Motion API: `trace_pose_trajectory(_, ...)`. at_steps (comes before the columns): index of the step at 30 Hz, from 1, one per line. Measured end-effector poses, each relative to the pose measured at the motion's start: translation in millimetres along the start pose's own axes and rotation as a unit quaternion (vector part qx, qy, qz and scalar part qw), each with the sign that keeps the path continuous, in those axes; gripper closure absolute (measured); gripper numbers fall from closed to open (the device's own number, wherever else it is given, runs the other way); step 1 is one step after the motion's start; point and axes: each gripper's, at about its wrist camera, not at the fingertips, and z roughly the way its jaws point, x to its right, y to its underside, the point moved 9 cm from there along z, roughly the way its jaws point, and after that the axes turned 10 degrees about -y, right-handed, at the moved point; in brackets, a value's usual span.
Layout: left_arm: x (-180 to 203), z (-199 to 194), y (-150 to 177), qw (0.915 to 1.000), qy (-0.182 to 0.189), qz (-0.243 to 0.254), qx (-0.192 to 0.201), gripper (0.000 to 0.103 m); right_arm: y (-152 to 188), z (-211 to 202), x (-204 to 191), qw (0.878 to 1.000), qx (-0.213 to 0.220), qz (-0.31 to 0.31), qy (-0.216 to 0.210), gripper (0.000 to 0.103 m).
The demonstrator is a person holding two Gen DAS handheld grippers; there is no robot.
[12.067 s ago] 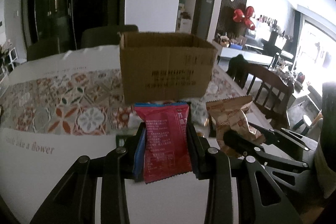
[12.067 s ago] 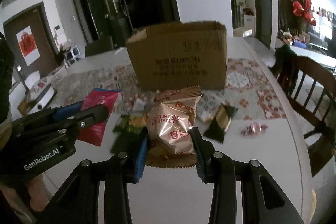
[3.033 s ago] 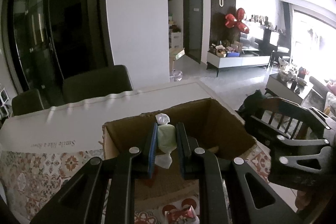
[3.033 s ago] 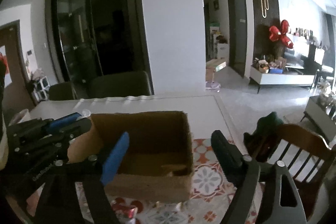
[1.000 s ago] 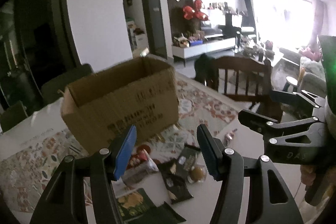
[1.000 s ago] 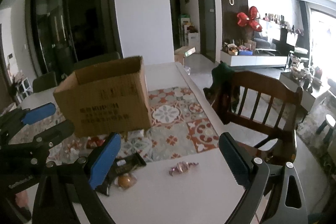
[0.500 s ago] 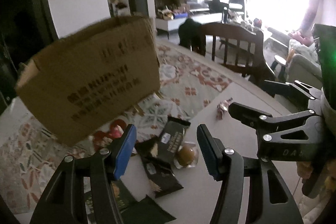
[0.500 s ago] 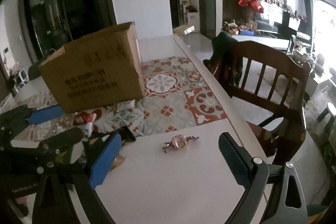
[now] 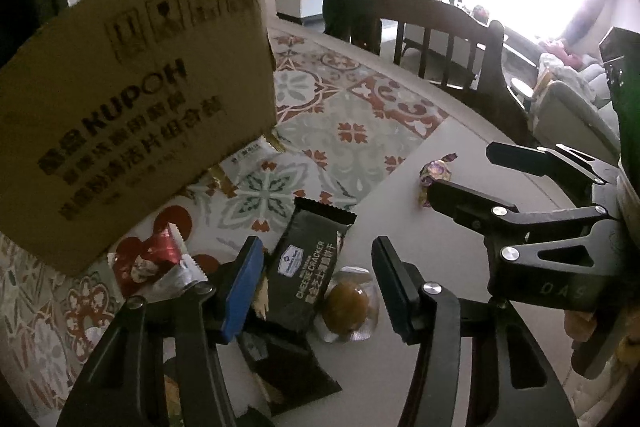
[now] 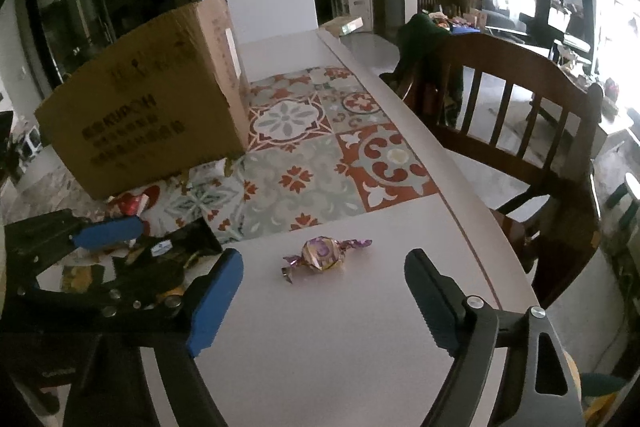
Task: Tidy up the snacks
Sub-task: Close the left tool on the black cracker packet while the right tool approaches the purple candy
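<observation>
left wrist view, gripper: our left gripper [image 9: 318,283] has its jaws apart and closing a little, with nothing pinched yet.
left wrist view, where the snacks are: the black cheese cracker pack [image 9: 310,263] and the small round snack in clear wrap [image 9: 349,305] both sit on the surface [image 9: 460,163] between the jaw tips, pack toward the blue pad, round one toward the black pad. The cardboard box [image 9: 132,99] stands behind, up left.
left wrist view, what could bite us: two things share that gap, so we reckon a squeeze could grab both, or catch just the pack's edge and let it slide out. The round one looks slippery in its wrap and might squirt sideways. A second dark pack [image 9: 288,367] lies right under the blue pad and could get dragged along.
right wrist view, gripper: our right gripper [image 10: 320,279] is spread wide, jaws closing, empty.
right wrist view, where the candy is: the purple twist-wrapped candy [image 10: 322,255] lies on bare surface just ahead of the jaw tips, roughly centred, apart from both pads.
right wrist view, what could bite us: it's small and low, so the pads could pinch only a twisted wrapper end, or nudge it away before they meet. The left gripper sits close on the left side, so we'd also watch for a bump.
</observation>
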Motion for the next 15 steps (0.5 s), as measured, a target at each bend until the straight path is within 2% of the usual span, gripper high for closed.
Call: trace_pose_trajectory(15, 1.3, 24.5, -1.6, 0.9998, -0.004, 0.003, -0.019, 0.058, 2.7, 24.9, 4.5, 1.000, -0.023, 0.010, -0.004, 0.034)
